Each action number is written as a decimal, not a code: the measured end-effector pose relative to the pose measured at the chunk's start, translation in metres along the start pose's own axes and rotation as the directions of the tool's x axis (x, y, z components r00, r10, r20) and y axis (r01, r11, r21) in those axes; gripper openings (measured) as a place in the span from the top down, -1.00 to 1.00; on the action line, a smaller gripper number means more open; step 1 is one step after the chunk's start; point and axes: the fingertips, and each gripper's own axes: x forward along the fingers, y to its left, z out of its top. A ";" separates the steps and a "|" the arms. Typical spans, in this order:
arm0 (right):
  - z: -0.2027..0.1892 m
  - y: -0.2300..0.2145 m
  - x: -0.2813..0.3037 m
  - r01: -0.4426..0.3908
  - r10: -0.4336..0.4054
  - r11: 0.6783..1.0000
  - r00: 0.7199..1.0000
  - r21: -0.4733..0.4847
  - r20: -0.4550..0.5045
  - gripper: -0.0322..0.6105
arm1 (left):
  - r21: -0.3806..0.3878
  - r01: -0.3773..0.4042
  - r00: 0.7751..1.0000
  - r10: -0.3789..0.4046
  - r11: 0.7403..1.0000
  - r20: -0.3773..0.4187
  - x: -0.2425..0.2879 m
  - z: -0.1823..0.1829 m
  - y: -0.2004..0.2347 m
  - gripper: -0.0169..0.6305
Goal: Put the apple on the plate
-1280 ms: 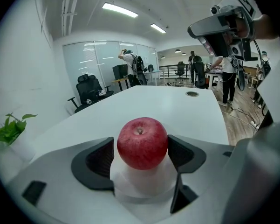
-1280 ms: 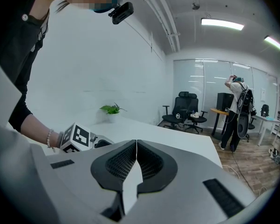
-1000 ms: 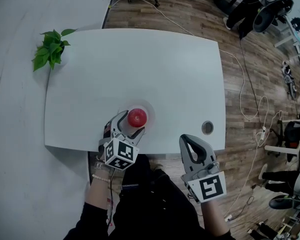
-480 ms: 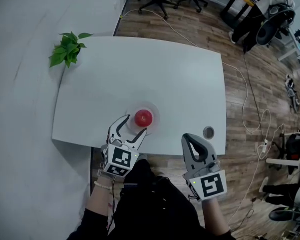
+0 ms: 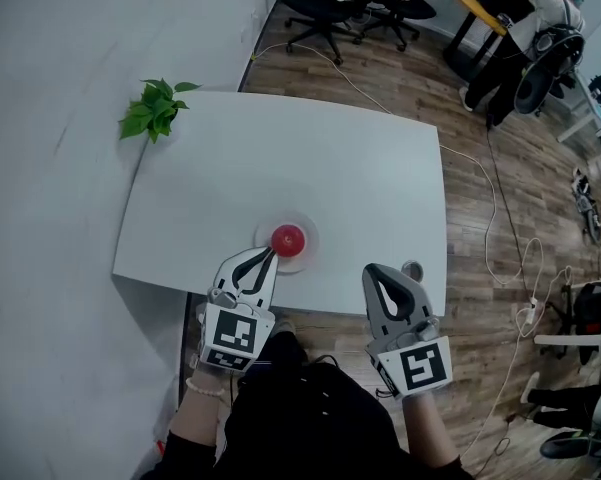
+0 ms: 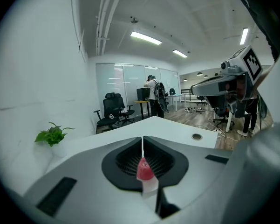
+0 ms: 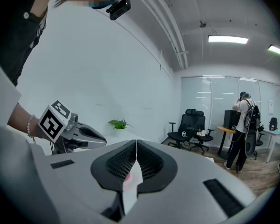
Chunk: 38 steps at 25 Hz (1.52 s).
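Apple on plate, both tools empty

Apple (image 5: 288, 237), red, sits in the middle of the pale plate (image 5: 311, 230), which lies on the white desk (image 5: 310, 158). Just on the near side of the plate is the left tool (image 5: 270, 256), clear of the apple, its jaws closing together with nothing between them. To the right of the plate, farther off, the right tool (image 5: 377, 271) has its jaws together and empty. Well away from the plate, a leafy plant (image 5: 157, 109) stands at the far left.

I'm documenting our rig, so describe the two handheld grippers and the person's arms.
Both the left gripper and right gripper are light grey with black ribbed pads, each carrying a white cube with black square markers. The person wears black sleeves and a bead bracelet on the left wrist.
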 end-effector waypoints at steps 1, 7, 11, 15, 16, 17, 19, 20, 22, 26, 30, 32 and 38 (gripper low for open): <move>0.002 0.001 -0.004 -0.002 0.002 1.000 1.000 0.000 -0.010 0.77 | 0.004 0.000 1.000 0.000 1.000 -0.003 -0.004 0.003 -0.005 0.88; 0.016 0.007 -0.023 -0.039 0.040 0.999 0.999 -0.021 0.035 0.77 | 0.031 -0.022 1.000 0.022 0.999 -0.002 -0.034 0.025 -0.024 0.91; 0.024 0.011 -0.033 -0.057 0.060 0.998 0.996 -0.041 0.062 0.77 | 0.068 -0.029 0.999 0.027 0.997 0.031 -0.052 0.050 -0.028 0.91; 0.033 0.014 -0.037 -0.044 0.048 0.998 0.995 -0.046 0.090 0.77 | 0.072 -0.050 0.998 0.046 0.996 0.052 -0.067 0.056 -0.026 0.91; 0.036 0.015 -0.040 -0.048 0.053 0.998 0.993 -0.052 0.101 0.77 | 0.075 -0.055 0.997 0.051 0.996 0.056 -0.071 0.058 -0.026 0.91; 0.038 0.017 -0.042 -0.057 0.063 0.997 0.992 -0.060 0.112 0.77 | 0.075 -0.062 0.997 0.057 0.995 0.061 -0.075 0.060 -0.027 0.91; 0.038 0.020 -0.047 -0.069 0.077 0.995 0.991 -0.070 0.113 0.77 | 0.050 -0.086 0.995 0.082 0.995 0.064 -0.083 0.065 -0.027 0.91; 0.038 0.020 -0.048 -0.070 0.078 0.995 0.991 -0.074 0.110 0.77 | 0.024 -0.101 0.993 0.100 0.995 0.061 -0.086 0.066 -0.026 0.91; 0.037 0.020 -0.049 -0.068 0.077 0.994 0.991 -0.083 0.109 0.77 | -0.004 -0.120 0.991 0.121 0.993 0.056 -0.090 0.066 -0.025 0.91; 0.036 0.019 -0.049 -0.064 0.073 0.994 0.992 -0.091 0.103 0.77 | 0.000 -0.130 0.990 0.130 0.992 0.046 -0.094 0.063 -0.025 0.91; 0.035 0.020 -0.048 -0.070 0.079 0.992 0.994 -0.105 0.082 0.77 | 0.000 -0.123 0.991 0.123 0.992 0.043 -0.093 0.063 -0.030 0.91; 0.034 0.021 -0.047 -0.069 0.078 0.992 0.993 -0.104 0.085 0.77 | 0.002 -0.118 0.992 0.118 0.993 0.042 -0.092 0.062 -0.033 0.91; 0.038 0.017 -0.044 -0.063 0.072 0.993 0.994 -0.104 0.087 0.77 | 0.008 -0.115 0.992 0.115 0.993 0.042 -0.089 0.063 -0.034 0.91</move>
